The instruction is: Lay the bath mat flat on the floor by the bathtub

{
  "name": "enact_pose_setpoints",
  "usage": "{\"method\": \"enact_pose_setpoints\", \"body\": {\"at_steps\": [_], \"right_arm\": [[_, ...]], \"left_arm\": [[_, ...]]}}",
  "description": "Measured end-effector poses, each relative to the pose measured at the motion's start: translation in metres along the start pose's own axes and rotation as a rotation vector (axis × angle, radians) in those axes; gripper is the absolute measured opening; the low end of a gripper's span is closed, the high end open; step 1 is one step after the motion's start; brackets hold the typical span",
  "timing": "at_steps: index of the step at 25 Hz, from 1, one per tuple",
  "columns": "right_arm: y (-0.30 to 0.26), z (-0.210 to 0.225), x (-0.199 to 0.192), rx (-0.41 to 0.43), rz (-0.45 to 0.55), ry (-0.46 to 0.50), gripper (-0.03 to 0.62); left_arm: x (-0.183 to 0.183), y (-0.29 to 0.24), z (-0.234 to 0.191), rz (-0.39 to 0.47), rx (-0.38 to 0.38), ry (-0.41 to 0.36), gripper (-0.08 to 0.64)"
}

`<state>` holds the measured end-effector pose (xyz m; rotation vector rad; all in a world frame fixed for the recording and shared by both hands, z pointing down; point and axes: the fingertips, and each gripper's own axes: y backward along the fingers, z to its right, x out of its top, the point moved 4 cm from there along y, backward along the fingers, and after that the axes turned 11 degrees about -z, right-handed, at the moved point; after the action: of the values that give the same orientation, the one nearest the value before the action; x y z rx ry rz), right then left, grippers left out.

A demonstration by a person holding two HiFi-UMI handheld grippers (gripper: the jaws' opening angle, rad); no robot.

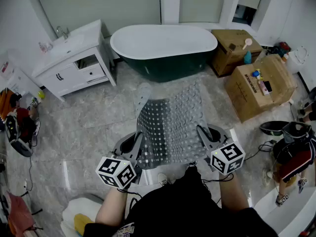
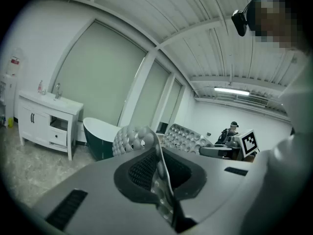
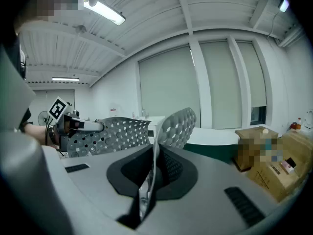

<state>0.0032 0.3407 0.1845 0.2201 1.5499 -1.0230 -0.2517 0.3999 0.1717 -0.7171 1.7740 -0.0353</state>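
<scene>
Gripping the bath mat [image 1: 170, 127] by its near edge, the left gripper [image 1: 138, 141] and right gripper [image 1: 202, 132] are each clamped tight on a corner, with the sheet spread between them. Its long axis runs straight from the tongs toward the bathtub [image 1: 163, 46]. The far end reaches toward the tub's near side, one far corner curled up. Both hands look equally far from the tub, so an even lowering seems called for.

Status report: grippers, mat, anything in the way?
Both shut on bath mat: left gripper, right gripper. Mat held up, not laid yet. Nothing seen blocking floor by bathtub.
</scene>
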Motion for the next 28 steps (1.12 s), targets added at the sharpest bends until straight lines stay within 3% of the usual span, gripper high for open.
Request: {"method": "enact_pose_setpoints", "body": {"at_steps": [28], "right_arm": [[-0.032,0.037,0.013,0.030,-0.011,-0.037,0.029]], "left_arm": [[0.015,-0.039,-0.019,-0.016,0.014,0.039,0.032]]}}
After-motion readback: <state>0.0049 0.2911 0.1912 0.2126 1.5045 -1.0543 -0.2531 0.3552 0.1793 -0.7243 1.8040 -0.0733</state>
